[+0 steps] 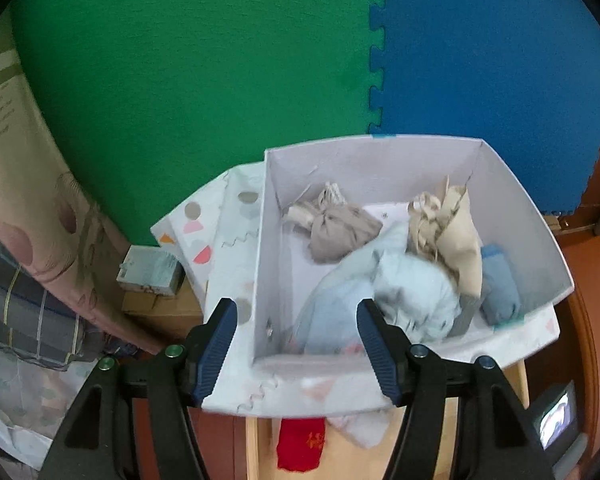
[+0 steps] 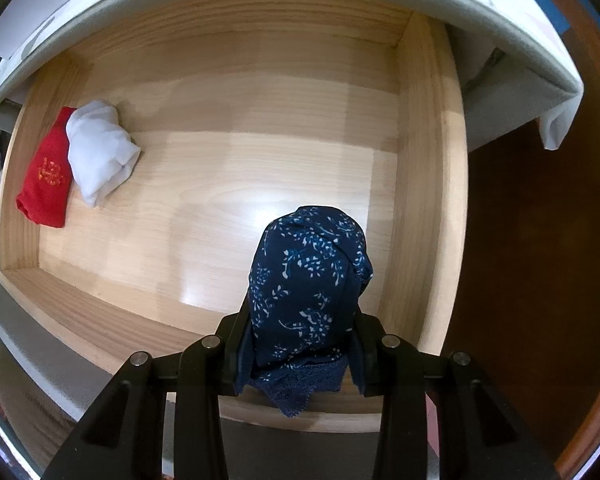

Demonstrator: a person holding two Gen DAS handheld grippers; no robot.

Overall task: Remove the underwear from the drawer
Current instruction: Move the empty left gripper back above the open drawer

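My right gripper [image 2: 300, 344] is shut on a navy floral underwear [image 2: 310, 280] with a lace edge and holds it above the open wooden drawer [image 2: 428, 184]. A red underwear [image 2: 46, 176] and a white one [image 2: 98, 152] lie at the drawer's far left. My left gripper [image 1: 294, 344] is open and empty, hovering over the near edge of a white box [image 1: 260, 248]. The box holds several folded pieces: a taupe one [image 1: 340, 232], light blue ones [image 1: 400, 292], a beige one [image 1: 456, 236] and a blue roll [image 1: 498, 284]. The red underwear [image 1: 302, 444] and the white one [image 1: 360, 428] show below the box.
The box stands above the drawer, on a patterned lid [image 1: 220, 224]. Green [image 1: 188, 80] and blue [image 1: 496, 48] foam mats cover the wall behind. A small carton [image 1: 150, 272] and a curtain [image 1: 40, 184] are at the left. Dark brown furniture [image 2: 532, 240] flanks the drawer's right.
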